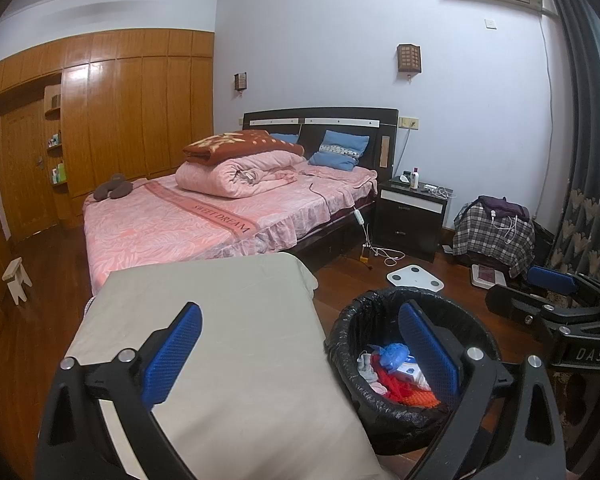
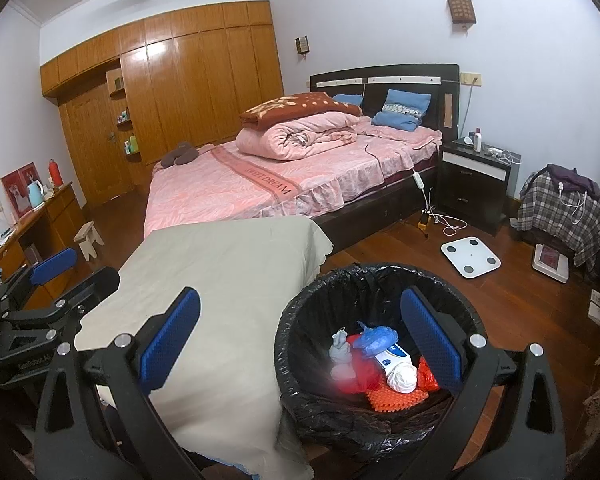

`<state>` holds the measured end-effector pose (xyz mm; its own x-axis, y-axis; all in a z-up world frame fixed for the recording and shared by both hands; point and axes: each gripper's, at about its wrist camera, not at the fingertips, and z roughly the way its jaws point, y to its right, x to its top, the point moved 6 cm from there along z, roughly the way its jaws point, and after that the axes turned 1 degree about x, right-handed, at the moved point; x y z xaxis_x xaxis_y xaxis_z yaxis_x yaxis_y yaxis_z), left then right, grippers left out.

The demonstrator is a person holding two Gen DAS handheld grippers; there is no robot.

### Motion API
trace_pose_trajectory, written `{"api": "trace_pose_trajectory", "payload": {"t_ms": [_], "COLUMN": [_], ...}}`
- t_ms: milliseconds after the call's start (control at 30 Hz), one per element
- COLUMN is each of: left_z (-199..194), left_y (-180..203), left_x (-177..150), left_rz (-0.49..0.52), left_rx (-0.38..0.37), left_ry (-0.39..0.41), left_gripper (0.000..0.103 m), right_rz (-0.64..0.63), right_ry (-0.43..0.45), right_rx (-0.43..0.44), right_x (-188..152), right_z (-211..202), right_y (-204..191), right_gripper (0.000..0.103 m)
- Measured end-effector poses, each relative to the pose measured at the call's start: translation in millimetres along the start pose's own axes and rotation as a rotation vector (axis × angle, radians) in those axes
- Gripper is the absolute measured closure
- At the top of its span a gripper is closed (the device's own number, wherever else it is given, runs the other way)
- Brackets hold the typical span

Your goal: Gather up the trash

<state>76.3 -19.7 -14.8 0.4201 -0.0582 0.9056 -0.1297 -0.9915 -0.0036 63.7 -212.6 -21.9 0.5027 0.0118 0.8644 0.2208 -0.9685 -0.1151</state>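
Observation:
A round bin with a black liner (image 1: 342, 330) (image 2: 300, 400) stands on the wood floor beside a table draped in beige cloth (image 1: 228, 340) (image 2: 228, 300). Inside lies trash: a blue bag (image 2: 374, 338), a white-and-blue box (image 2: 392, 354), a white wad (image 2: 402, 376), red and orange pieces (image 2: 388, 398). My left gripper (image 1: 300, 356) is open and empty, above the table edge and bin. My right gripper (image 2: 300, 348) is open and empty over the bin. The right gripper shows at the right edge of the left view (image 1: 556, 292), the left gripper at the left of the right view (image 2: 56, 268).
A pink-covered bed (image 1: 204, 216) with folded quilts fills the middle. A dark nightstand (image 1: 410, 216), white scale (image 1: 414, 277), cables and a plaid-covered chair (image 1: 496, 236) stand to the right. A wooden wardrobe (image 1: 120, 112), a small stool (image 1: 16, 278) and a sideboard (image 2: 40, 220) are on the left.

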Motion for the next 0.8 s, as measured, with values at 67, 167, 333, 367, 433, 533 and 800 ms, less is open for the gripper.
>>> {"api": "trace_pose_trajectory", "payload": {"t_ms": [67,167,333,367,433,533,800], "left_z": [0.7,0.6,0.3,0.5,0.2,0.7,0.3], "left_y": [-1.1,-1.2,-1.4,-1.2,-1.3,-1.2,-1.2], "left_x": [-0.8,-0.9,-0.6,-0.6,-0.4,-0.4,-0.1], "left_rz": [-0.002,-0.001,-0.001,-0.001,-0.001,-0.001,-0.001], "left_rx": [-0.001,0.000,0.000,0.000,0.000,-0.001,0.000], "left_ry": [-0.001,-0.002,-0.002,-0.002,-0.001,-0.002,-0.003], "left_gripper": [0.006,0.006,0.006,0.006,0.006,0.006,0.006], "right_rz": [0.000,0.001,0.000,0.000,0.001,0.000,0.001], "right_ry": [0.000,0.000,-0.001,0.000,0.000,-0.002,-0.002], "right_rx": [0.000,0.000,0.000,0.000,0.000,0.000,0.000], "right_x": [0.2,0.3,0.5,0.6,0.8,1.0,1.6], "right_z": [-0.3,-0.2,-0.3,-0.1,-0.1,0.0,-0.1], "right_y": [-1.4,-1.4,-1.0,0.2,0.2,-0.8,0.4], "right_gripper": [0.005,0.005,0.005,0.005,0.005,0.005,0.005]}}
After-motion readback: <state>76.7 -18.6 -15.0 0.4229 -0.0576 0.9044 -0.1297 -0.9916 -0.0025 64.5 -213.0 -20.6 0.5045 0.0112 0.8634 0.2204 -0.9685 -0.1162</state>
